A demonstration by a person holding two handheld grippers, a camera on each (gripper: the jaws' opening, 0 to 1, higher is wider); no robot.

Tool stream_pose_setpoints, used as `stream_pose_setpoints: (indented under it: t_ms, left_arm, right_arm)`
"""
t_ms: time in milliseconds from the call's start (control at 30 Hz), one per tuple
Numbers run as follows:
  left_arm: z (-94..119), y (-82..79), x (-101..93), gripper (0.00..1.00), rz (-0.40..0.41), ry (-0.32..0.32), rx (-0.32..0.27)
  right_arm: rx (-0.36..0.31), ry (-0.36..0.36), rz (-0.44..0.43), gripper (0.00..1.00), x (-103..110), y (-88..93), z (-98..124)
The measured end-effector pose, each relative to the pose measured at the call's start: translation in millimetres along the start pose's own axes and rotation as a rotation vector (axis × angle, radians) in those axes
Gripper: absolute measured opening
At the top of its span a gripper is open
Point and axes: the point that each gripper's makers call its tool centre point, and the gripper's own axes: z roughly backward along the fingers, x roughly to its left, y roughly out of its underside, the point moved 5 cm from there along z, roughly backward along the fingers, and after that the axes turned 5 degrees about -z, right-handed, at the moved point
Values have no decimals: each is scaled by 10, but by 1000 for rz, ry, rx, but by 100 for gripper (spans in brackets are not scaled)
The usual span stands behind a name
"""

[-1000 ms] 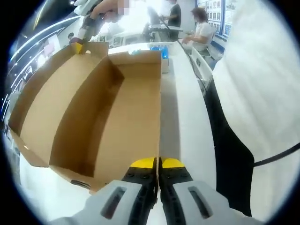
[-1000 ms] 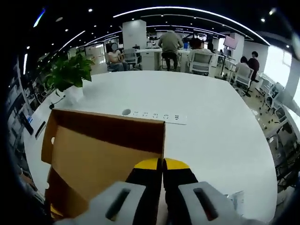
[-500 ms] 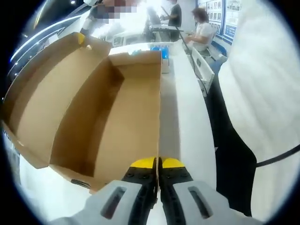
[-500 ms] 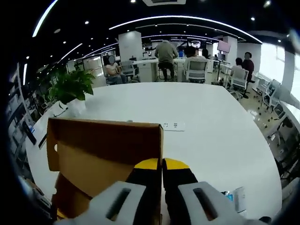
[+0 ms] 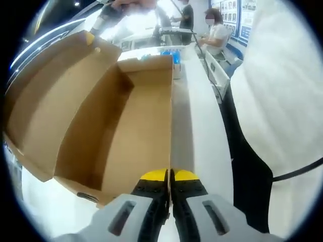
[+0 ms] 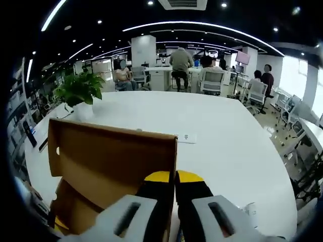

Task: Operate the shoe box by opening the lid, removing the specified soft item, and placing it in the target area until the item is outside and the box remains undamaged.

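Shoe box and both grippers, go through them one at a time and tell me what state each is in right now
Shoe box: open, inside looks empty in the part that shows.
Lid: raised, held up at its edge.
Right gripper: shut on the lid edge.
Left gripper: shut on the box's near wall.
Power strip: lying flat on the white table, nothing seen plugged in.

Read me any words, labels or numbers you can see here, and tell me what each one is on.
None can be read.
Posters on the far wall: too blurred.
Blue pack behind the box: print too small.
Screen across the room: nothing legible.
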Motion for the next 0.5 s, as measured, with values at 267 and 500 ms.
stream_pose_setpoints:
  t_ms: [267,500]
  left_arm:
    - [-2,6,0,1,-8,2,-2]
    - [1,3,-1,1,-5,3,-2]
  right_arm:
    - [-11,-11,-10,0,-17,36,98]
    - [4,-7,-1,0,-2,59,191]
